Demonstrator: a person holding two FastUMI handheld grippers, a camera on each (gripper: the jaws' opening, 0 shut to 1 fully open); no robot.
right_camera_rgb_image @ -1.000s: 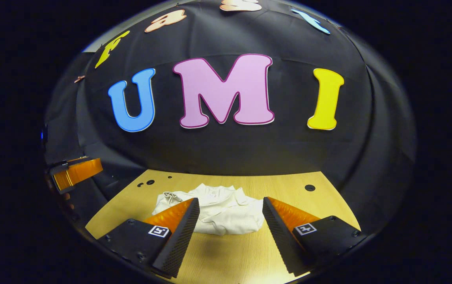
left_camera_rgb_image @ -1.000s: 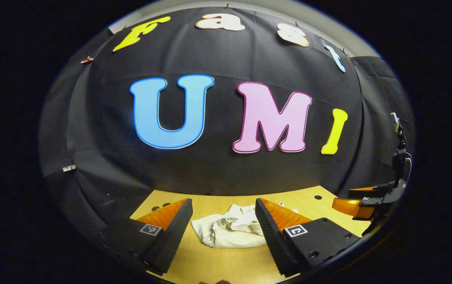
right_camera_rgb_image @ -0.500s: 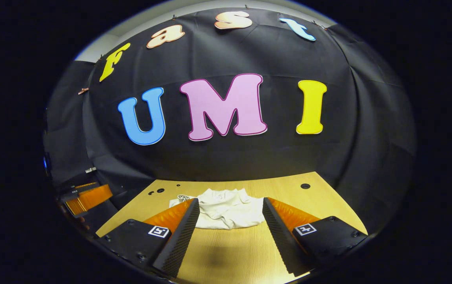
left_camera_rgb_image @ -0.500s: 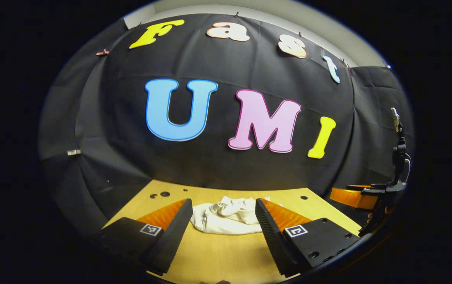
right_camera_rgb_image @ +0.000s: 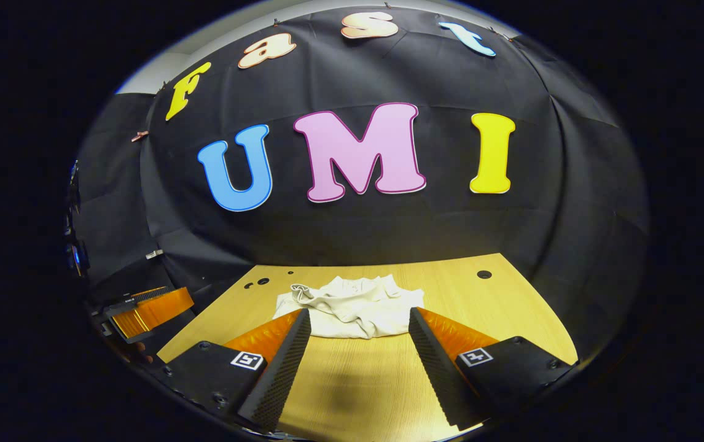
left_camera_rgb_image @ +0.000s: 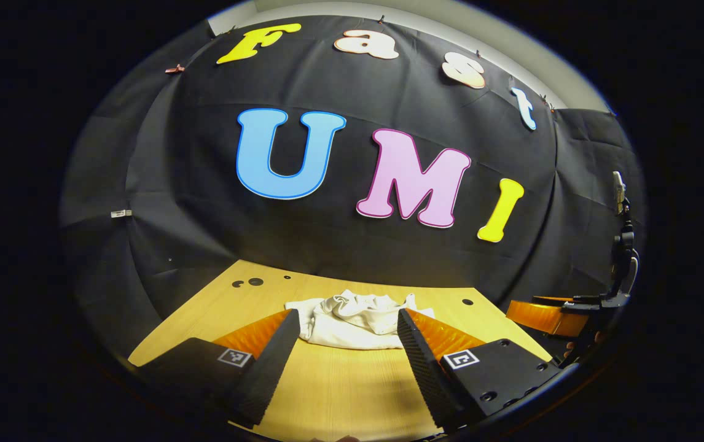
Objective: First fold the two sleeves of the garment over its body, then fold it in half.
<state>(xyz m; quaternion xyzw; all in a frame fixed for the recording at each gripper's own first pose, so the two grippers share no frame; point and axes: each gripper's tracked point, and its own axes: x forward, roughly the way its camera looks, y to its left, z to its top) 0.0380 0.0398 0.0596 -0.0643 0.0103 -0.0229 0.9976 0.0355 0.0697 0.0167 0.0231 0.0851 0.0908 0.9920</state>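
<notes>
A white garment [left_camera_rgb_image: 352, 319] lies crumpled in a heap on the wooden table [left_camera_rgb_image: 340, 393], toward its far side; no sleeve can be told apart. My left gripper [left_camera_rgb_image: 347, 356] hangs open above the table, short of the heap, nothing between its fingers. In the right gripper view the same garment [right_camera_rgb_image: 355, 307] sits ahead of my right gripper [right_camera_rgb_image: 358, 362], which is open and holds nothing. The right gripper [left_camera_rgb_image: 548, 314] also shows at the right edge of the left gripper view, and the left gripper [right_camera_rgb_image: 149, 309] at the left edge of the right gripper view.
The table [right_camera_rgb_image: 358, 393] has small round holes near its far corners [right_camera_rgb_image: 483, 274] [left_camera_rgb_image: 255, 282]. Black cloth closes the booth behind and on both sides. A dark stand [left_camera_rgb_image: 625, 258] rises at the far right.
Both grippers have drawn back and lifted away from the garment, so more bare table shows before it. The heap itself has not moved. Both stay open.
</notes>
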